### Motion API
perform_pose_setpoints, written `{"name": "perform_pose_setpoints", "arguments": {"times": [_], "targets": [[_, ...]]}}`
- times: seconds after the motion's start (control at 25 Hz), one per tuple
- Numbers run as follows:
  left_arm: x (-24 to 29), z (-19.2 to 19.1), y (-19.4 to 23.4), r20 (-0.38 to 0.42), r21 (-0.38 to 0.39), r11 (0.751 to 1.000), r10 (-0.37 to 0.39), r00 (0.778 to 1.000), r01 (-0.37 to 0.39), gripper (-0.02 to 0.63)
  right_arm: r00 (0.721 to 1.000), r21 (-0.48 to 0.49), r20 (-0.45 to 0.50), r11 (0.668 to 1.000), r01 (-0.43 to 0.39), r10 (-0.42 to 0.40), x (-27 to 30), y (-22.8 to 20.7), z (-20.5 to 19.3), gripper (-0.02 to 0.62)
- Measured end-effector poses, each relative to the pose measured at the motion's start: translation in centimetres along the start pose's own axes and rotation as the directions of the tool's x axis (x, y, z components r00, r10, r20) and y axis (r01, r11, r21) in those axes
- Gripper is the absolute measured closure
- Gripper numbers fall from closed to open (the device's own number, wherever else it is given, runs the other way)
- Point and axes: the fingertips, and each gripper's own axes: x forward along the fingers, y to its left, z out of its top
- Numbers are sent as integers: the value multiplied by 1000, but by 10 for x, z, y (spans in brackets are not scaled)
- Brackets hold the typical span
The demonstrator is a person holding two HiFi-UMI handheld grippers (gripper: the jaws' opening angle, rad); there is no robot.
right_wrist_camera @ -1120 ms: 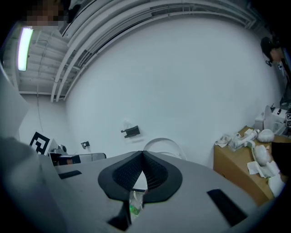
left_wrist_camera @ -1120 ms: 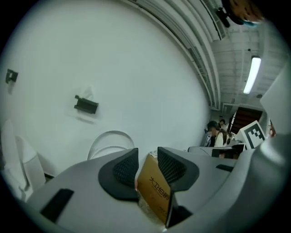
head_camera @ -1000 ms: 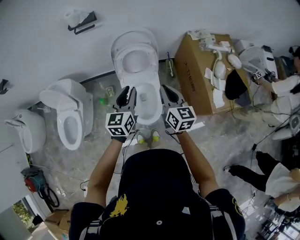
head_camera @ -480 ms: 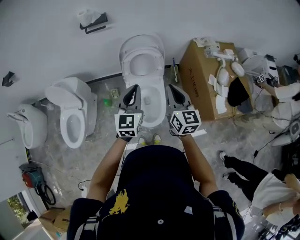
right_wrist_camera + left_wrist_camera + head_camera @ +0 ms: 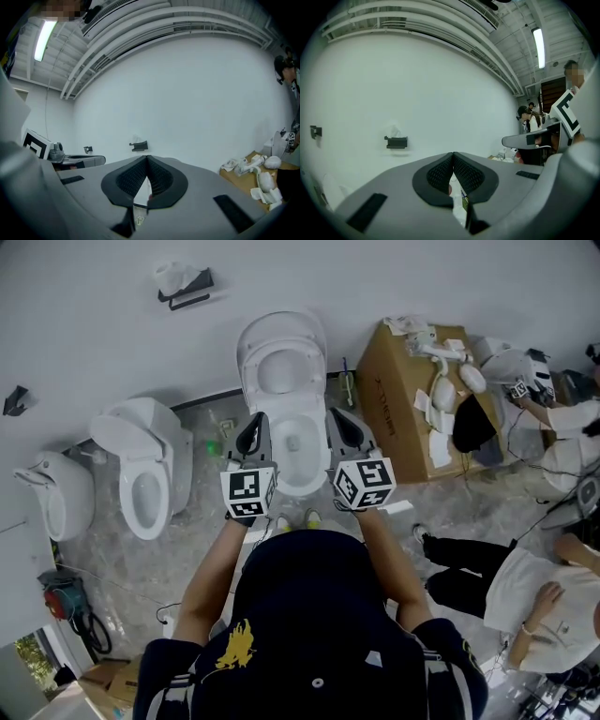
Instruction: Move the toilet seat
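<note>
A white toilet (image 5: 298, 460) stands against the wall in the head view, with its seat and lid (image 5: 281, 354) tipped up toward the wall. My left gripper (image 5: 250, 439) hovers over the bowl's left rim, and my right gripper (image 5: 344, 427) over its right rim. Neither touches the seat. In the left gripper view the left gripper (image 5: 453, 155) has its pads pressed together with nothing between them. The right gripper (image 5: 147, 158) looks the same in the right gripper view, shut and empty. Both point at the white wall.
A second toilet (image 5: 142, 474) and a third (image 5: 56, 498) stand to the left. A cardboard box (image 5: 398, 404) with white parts on top sits to the right. People sit on the floor at far right (image 5: 525, 587). A paper holder (image 5: 186, 285) hangs on the wall.
The left gripper's jaws have closed from slightly apart. Both grippers stay over the bowl, shifted only a little. A person at the right has moved closer.
</note>
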Motion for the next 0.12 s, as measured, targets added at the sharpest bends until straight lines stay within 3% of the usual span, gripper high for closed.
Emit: {"name": "perform_pose_setpoints", "arguments": {"times": [0.12], "targets": [[-2, -2, -2, -6, 6, 1000, -2, 1000, 2, 587, 1000, -3, 2, 1000, 1, -1, -3, 1, 0, 569]]}}
